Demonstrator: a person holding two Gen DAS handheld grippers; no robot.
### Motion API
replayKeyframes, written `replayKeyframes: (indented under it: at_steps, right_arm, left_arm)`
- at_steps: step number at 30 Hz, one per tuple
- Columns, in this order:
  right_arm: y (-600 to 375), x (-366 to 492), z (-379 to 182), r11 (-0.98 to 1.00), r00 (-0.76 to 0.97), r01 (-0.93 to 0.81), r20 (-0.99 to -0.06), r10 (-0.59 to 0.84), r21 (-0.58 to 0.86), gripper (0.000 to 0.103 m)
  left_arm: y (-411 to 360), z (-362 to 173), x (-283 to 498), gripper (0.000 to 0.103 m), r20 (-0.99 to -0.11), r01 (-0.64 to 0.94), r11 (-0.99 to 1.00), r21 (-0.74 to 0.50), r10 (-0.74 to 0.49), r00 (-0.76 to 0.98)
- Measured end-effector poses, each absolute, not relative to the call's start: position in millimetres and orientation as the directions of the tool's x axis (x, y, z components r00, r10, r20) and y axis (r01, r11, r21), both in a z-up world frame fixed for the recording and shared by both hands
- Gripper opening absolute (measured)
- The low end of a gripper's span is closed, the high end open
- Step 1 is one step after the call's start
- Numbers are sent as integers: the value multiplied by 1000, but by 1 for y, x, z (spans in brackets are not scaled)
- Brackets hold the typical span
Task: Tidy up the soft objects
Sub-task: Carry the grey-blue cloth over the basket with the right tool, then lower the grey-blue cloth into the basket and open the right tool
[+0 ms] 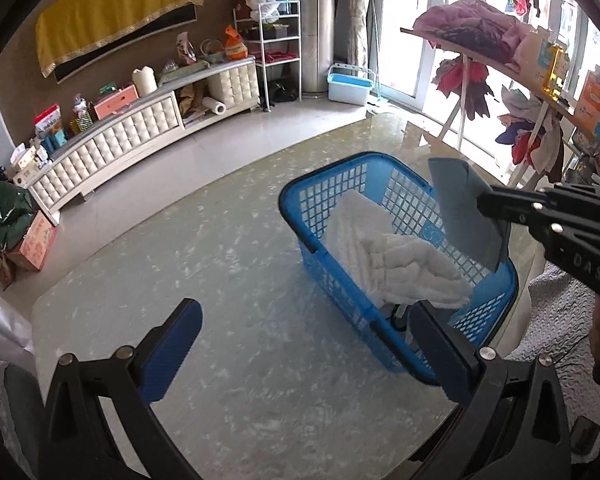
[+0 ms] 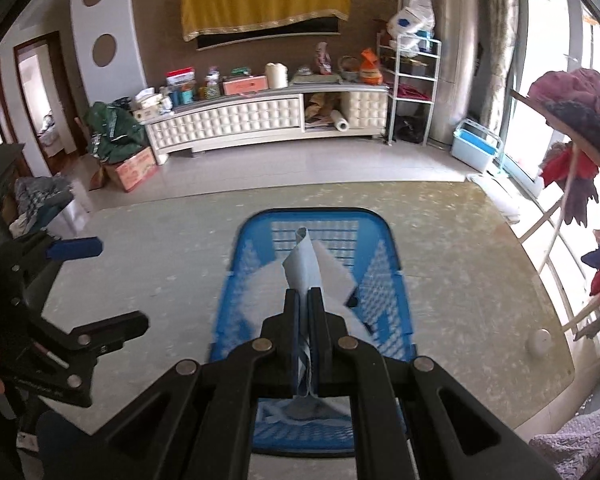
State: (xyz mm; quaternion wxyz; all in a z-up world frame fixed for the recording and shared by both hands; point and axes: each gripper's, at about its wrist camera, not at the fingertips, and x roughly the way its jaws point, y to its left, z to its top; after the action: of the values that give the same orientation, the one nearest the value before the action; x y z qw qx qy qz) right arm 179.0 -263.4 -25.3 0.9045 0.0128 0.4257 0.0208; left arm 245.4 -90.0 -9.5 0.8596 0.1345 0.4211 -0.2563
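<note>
Cloth (image 1: 466, 210), grey-blue and flat, hangs over the blue basket (image 1: 332, 280) in the left wrist view, pinched at one edge by the right gripper (image 1: 485, 203), which reaches in from the right side. The basket stands on the pale marbled table (image 1: 220, 248) toward its right edge, and a white towel (image 1: 400, 264) lies crumpled inside it. The left gripper (image 1: 304, 356) is low in front, its blue-padded fingers (image 1: 172, 352) spread wide apart with nothing between them; one finger sits just before the basket's near corner.

From the right wrist view, the right gripper (image 2: 304, 294) has its fingers pressed together on the cloth (image 2: 306, 262), which sticks up and curls forward beyond the tips, directly above the basket (image 2: 384, 264). The white towel (image 2: 256, 284) shows blurred inside. The left gripper (image 2: 100, 284) stands open at the left, over the table (image 2: 460, 280), well apart from the basket.
</note>
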Motion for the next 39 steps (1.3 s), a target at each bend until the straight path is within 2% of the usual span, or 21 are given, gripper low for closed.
replayKeyframes:
  at_steps: [7, 12, 16, 23, 24, 25, 26, 27, 28, 30, 33, 34, 39]
  right_arm:
    - [-263, 210, -75, 1000, 553, -10, -833, 16, 12, 4]
    - [-255, 223, -107, 996, 471, -23, -878, 83, 82, 4]
    - [-246, 224, -114, 987, 427, -39, -890, 160, 158, 4]
    - [-246, 219, -107, 981, 407, -52, -892, 194, 189, 8]
    - [-248, 219, -107, 979, 408, -53, -890, 201, 197, 13]
    - [-248, 216, -104, 977, 411, -59, -887, 212, 206, 25]
    - [-248, 215, -103, 976, 414, -65, -884, 218, 210, 33]
    - [-249, 214, -103, 974, 417, -69, -881, 224, 215, 47]
    - [-250, 210, -101, 972, 425, -72, -875, 232, 223, 55]
    - [-254, 205, -97, 972, 443, -69, -866, 230, 223, 64]
    - [-258, 195, -87, 971, 474, -61, -849, 233, 233, 69]
    - [-260, 190, -82, 972, 486, -54, -844, 227, 230, 76]
    - [-264, 167, -59, 971, 555, -53, -801, 223, 233, 92]
  left_arm:
    - [-102, -44, 261, 103, -829, 556, 831, 6, -307, 467]
    - [-101, -64, 268, 103, -847, 557, 830, 4, -293, 443]
    - [-93, -71, 275, 103, -855, 538, 843, -7, -284, 434]
    - [-86, -73, 276, 103, -856, 518, 855, -24, -284, 431]
    - [-85, -73, 275, 103, -857, 517, 856, -22, -283, 432]
    - [-84, -73, 275, 103, -857, 518, 855, -22, -283, 431]
    - [-84, -72, 275, 103, -856, 518, 855, -23, -284, 431]
    - [-84, -72, 275, 103, -856, 517, 856, -24, -285, 432]
    - [-84, -72, 274, 103, -855, 516, 856, -25, -286, 433]
    - [-84, -71, 274, 103, -852, 515, 857, -30, -291, 435]
    - [-84, -66, 271, 103, -844, 513, 857, -40, -304, 442]
    - [-84, -64, 269, 103, -841, 513, 858, -40, -306, 447]
    - [-82, -47, 254, 103, -822, 502, 864, -41, -315, 475]
